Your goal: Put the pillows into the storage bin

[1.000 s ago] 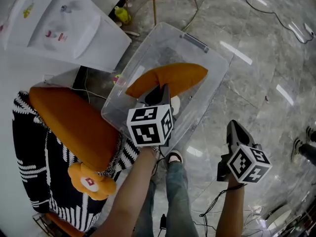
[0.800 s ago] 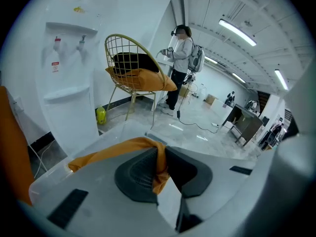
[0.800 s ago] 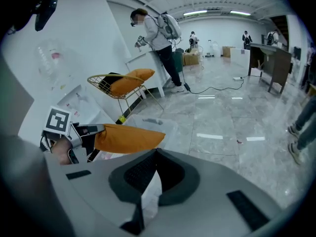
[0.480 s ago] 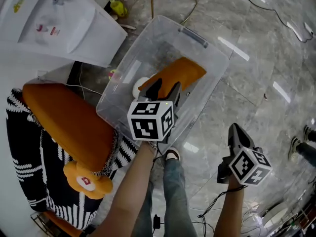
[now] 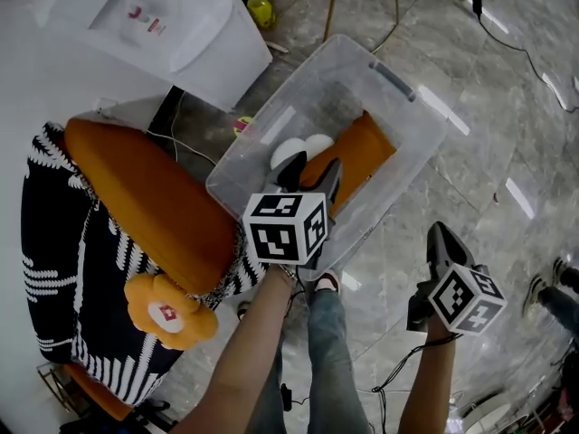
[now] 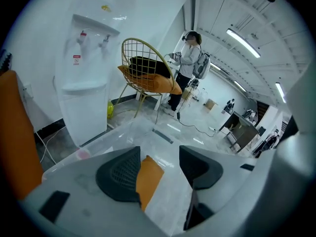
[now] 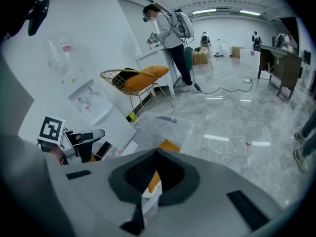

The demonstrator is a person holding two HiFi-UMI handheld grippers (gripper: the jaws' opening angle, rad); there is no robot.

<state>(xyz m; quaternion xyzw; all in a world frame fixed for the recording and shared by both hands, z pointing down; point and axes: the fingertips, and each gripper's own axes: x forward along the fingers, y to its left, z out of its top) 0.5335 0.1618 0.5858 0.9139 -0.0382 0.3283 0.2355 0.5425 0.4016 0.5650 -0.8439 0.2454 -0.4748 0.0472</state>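
Black left gripper (image 5: 313, 163) and right gripper (image 5: 441, 231), marker-printed white cubes (image 5: 285, 229), blue jeans (image 5: 330, 351).

The clear rectangular plastic storage bin (image 5: 308, 84) was smooth and glossy, with see-through walls. The orange cloth pillow (image 5: 364, 155) inside it had a matt, soft face, as did the larger orange cloth pillow (image 5: 145, 206) beside the bin. The black-and-white striped fabric (image 5: 50, 242) under that one looked matt and woven. The grey marble-patterned floor (image 5: 516, 80) was polished and mirrored strips of light. The white plastic water dispenser (image 5: 190, 16) shone faintly.
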